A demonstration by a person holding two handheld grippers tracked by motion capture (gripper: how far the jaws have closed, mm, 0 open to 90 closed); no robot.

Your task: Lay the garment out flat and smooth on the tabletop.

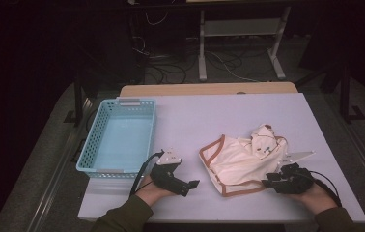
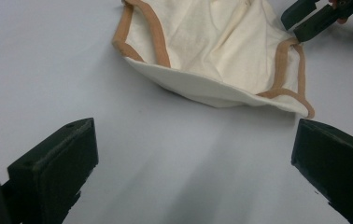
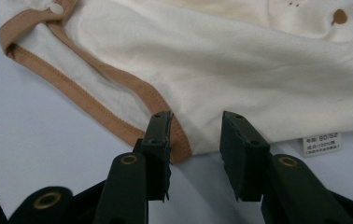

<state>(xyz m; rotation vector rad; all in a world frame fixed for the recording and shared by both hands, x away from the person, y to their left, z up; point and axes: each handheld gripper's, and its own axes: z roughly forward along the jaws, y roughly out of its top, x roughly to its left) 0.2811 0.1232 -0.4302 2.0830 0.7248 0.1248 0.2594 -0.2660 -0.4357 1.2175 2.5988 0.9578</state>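
A cream cotton baby garment with tan-brown binding [image 1: 241,162] lies crumpled on the right half of the white table [image 1: 195,116], its upper part bunched so that the printed pattern and a small snap are hard to read in the high view; in the right gripper view a white size label [image 3: 322,143] at its hem is too small to read fully.

The right gripper [image 1: 269,183], held in a hand at the table's near right corner, sits at the garment's near right edge. In its own view the two black jaws stand narrowly apart with the bound corner of the hem [image 3: 177,140] between them; the left jaw touches the brown binding, while the other stands just clear of the cloth, so no firm pinch shows.

The left gripper [image 1: 190,186] rests near the table's front edge, just left of the garment and apart from it. Its jaws are spread wide over bare table and hold nothing.

A light-blue perforated plastic basket [image 1: 96,140] stands at the table's left side, beyond the left gripper. The floor behind the table is dark, its cables and frame legs barely distinguishable.
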